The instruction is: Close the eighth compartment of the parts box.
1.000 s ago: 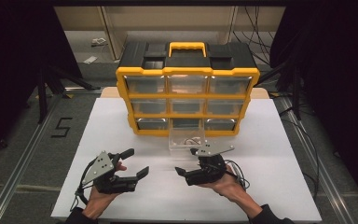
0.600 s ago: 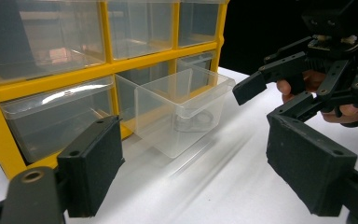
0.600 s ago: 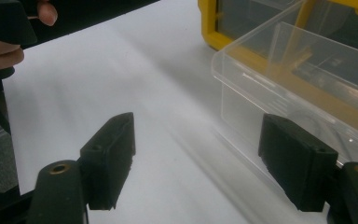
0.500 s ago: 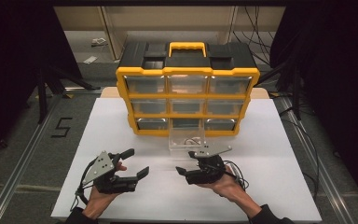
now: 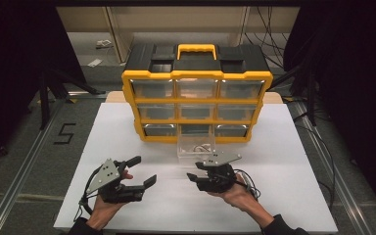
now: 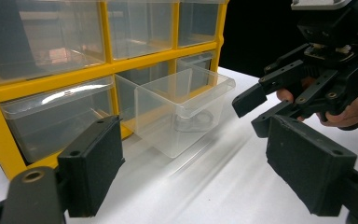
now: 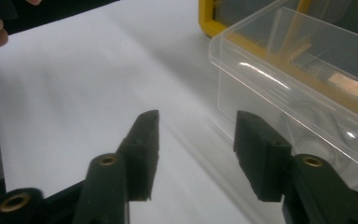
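Apparently, drawer [image 5: 195, 148] lengthwise toward person.

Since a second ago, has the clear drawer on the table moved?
No. The clear drawer sits at the same spot in front of the yellow organizer's bottom middle slot, on the white table.
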Tool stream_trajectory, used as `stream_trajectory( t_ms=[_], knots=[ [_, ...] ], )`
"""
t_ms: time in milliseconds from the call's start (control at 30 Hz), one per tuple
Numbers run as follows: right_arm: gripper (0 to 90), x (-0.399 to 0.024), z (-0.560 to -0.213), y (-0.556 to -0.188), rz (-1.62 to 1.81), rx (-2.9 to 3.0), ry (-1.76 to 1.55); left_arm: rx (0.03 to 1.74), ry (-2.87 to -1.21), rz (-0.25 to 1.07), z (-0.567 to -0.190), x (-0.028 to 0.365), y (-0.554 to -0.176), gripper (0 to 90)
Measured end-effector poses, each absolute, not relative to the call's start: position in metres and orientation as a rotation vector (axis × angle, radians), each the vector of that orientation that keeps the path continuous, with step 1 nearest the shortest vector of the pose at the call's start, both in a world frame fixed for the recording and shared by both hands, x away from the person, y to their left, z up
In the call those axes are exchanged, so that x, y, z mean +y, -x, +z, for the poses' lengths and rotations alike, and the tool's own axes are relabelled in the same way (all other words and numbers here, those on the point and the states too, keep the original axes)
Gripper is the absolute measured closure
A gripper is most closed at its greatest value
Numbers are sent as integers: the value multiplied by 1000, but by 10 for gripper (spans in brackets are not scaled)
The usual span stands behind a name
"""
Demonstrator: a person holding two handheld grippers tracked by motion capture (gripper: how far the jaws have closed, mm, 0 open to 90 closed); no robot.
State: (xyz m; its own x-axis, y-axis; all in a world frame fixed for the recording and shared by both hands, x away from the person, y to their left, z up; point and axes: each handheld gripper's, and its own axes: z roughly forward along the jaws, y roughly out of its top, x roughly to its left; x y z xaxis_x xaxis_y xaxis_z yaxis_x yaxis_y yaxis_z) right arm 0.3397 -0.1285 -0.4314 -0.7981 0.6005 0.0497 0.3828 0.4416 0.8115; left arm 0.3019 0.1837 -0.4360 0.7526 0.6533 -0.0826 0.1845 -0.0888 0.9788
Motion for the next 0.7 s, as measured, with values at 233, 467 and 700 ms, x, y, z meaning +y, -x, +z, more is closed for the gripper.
stream_trajectory(
  t_ms=[233,467,700],
  knots=[
    [669,-130,-437,-345,1221,2446,-881,680,-1646,445,-436,183,-302,185],
    [777,-132,-441,-351,1177,2412,-896,680,-1647,445,-436,183,-302,185],
    [846,-133,-443,-354,1165,2397,-908,679,-1648,447,-436,183,-302,185]
  ],
)
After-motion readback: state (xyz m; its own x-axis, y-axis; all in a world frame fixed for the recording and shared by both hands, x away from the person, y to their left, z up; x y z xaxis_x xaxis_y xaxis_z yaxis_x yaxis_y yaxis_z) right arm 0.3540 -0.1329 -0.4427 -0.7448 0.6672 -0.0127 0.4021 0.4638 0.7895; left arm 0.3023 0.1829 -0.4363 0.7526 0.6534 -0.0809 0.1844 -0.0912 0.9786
